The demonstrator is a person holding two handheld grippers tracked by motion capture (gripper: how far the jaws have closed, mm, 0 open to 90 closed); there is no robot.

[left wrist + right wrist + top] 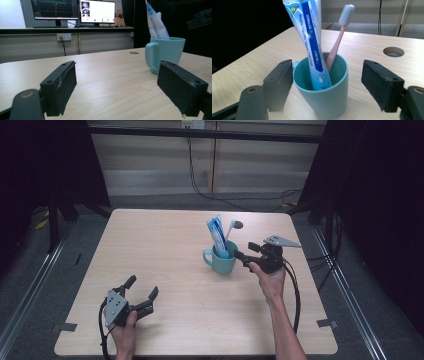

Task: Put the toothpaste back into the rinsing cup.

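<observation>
Mug: a teal ceramic mug with a side handle [221, 260] is standing upright on the pale wooden table [170, 245], right of the table's middle; in the left gripper view it [165, 53] is sitting ahead and to the right.
Contents: a blue-and-white toothpaste tube [217, 236] and a pink toothbrush with a pale head [338, 37] are leaning inside the mug, both sticking up past its rim.
Right claw: the right claw [242, 256] is reaching toward the mug from the mug's right, held in the person's right hand [270, 280]; in the right gripper view its jaws are standing apart on either side of the mug [325, 92], the left jaw looking just beside the wall; I cannot tell whether it is touching.
Left claw: the left claw [142, 289] is sitting well apart from the mug, toward the near left of the table, jaws spread wide, gripping nothing.
Table hole: a round cable hole [393, 51] is lying beyond the mug.
</observation>
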